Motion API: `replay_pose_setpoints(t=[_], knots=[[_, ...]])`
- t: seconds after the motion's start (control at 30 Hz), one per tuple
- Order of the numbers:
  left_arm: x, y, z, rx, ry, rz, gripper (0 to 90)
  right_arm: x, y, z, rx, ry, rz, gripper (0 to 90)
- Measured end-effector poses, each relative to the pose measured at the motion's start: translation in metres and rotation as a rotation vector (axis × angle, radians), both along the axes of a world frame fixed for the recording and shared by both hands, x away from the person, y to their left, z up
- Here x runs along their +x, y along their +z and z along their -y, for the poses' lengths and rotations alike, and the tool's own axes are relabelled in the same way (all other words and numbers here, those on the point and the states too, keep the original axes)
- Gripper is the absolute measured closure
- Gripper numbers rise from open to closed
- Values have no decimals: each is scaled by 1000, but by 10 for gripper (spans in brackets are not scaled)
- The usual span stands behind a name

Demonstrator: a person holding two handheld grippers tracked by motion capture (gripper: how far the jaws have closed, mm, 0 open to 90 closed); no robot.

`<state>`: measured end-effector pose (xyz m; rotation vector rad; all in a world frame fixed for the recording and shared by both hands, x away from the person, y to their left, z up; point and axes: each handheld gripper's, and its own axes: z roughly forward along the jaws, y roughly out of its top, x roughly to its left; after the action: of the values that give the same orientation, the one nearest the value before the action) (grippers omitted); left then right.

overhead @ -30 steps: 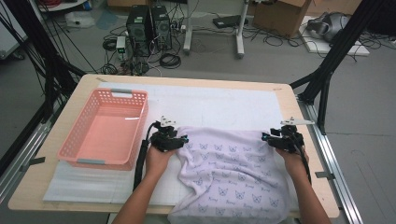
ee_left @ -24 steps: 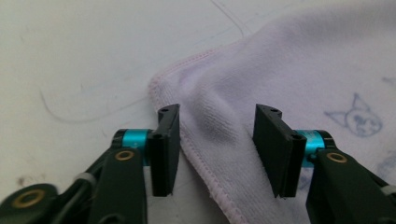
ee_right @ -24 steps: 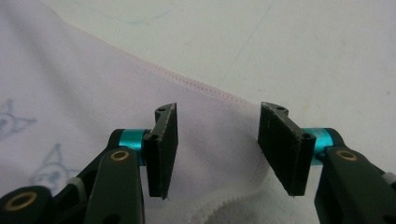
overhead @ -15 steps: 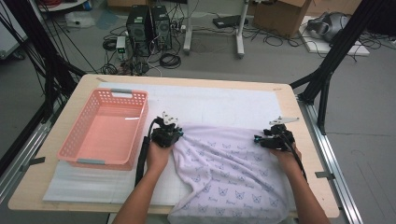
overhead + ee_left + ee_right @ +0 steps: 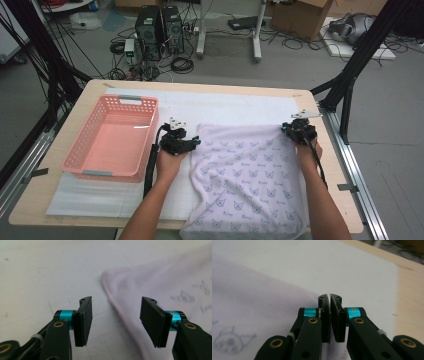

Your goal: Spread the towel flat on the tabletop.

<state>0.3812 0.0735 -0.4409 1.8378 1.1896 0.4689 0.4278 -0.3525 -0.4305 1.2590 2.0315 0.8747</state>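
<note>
The cloth (image 5: 245,185) runs off the frame's bottom edge. At centre left we see the pink basket (image 5: 85,167) empty. Our left gripper (image 5: 116,320) has just spread over the cloth's corner; our right gripper (image 5: 330,315) has just pinched its edge.

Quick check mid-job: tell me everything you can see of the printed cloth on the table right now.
The cloth is pale lilac-white, soft-looking fabric with a repeated small bluish animal-face print and a stitched hem. It lies mostly flat on the white mat, right of the pink basket, its near end hanging over the table's front edge. The right gripper is shut on its far right corner. The left gripper stands open at the far left corner, hem between the jaws, pads not pressing.
</note>
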Motion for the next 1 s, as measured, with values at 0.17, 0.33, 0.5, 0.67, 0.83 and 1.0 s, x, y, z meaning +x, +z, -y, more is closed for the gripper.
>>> replay_pose_setpoints(t=[0.17,0.33,0.5,0.67,0.83,1.0], knots=[[-4,-3,9,9,-65,-51,427,4,-4,17,95,-131,-7,891],[-2,-9,17,6,-74,-78,432,-2,1,14,143,-62,-26,782],[-5,-9,29,95,-102,-29,870,-13,8,9,176,7,-34,678],[9,-8,5,58,81,-5,881,-23,19,7,220,65,-62,611],[11,-9,-8,18,75,-1,801,-44,27,5,203,109,-40,578],[3,-7,-4,-28,11,-40,504,-66,13,12,199,102,-79,560]])
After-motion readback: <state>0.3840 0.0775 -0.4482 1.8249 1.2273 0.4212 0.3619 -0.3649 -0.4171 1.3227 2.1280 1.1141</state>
